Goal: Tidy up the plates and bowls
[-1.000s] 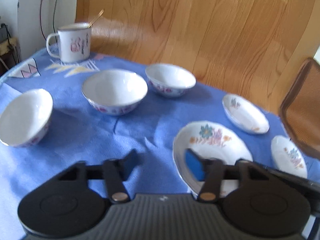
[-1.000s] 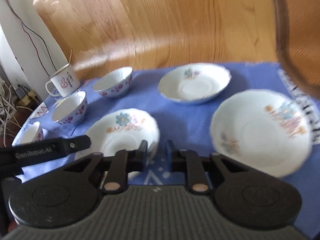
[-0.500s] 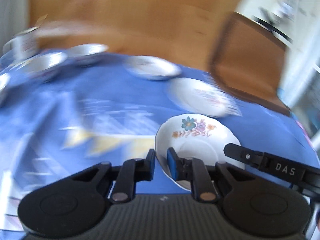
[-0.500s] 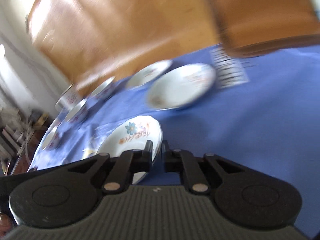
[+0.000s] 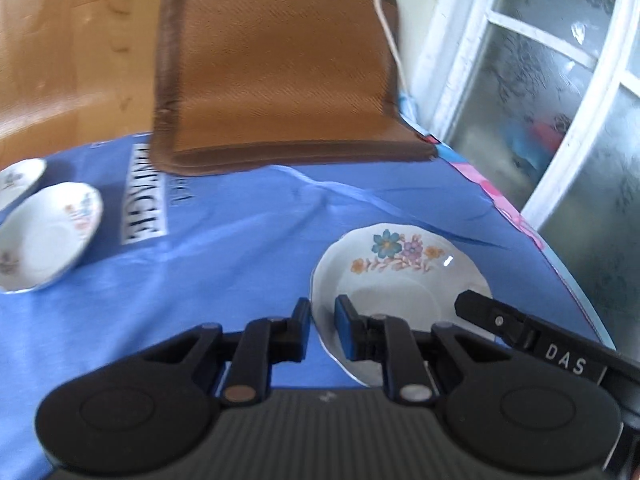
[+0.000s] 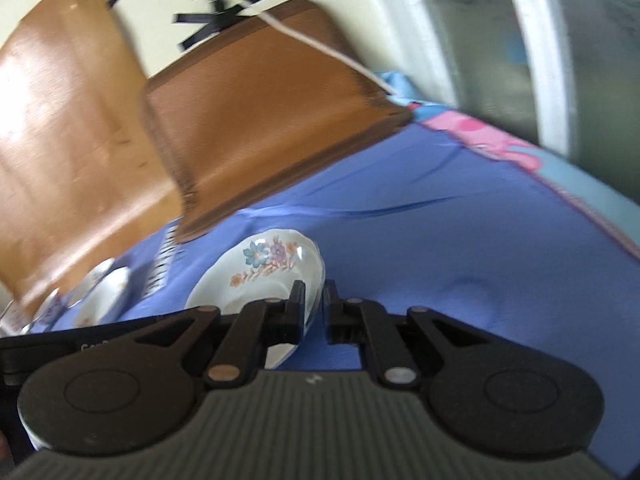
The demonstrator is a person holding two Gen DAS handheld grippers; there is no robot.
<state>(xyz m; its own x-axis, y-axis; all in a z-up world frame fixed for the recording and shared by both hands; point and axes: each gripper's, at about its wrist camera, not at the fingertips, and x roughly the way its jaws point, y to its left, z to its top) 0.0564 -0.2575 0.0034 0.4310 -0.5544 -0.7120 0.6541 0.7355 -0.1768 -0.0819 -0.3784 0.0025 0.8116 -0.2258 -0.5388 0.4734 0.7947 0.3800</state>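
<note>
One white floral-painted saucer (image 5: 400, 276), rim pinched by both black grippers, left (image 5: 322, 322) and right (image 6: 313, 305); two more white saucers (image 5: 44, 236) far left on blue tablecloth (image 5: 240, 240).

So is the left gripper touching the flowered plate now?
Touching. In the left wrist view, the left gripper fingers are shut on the flowered plate rim, one each side.
</note>
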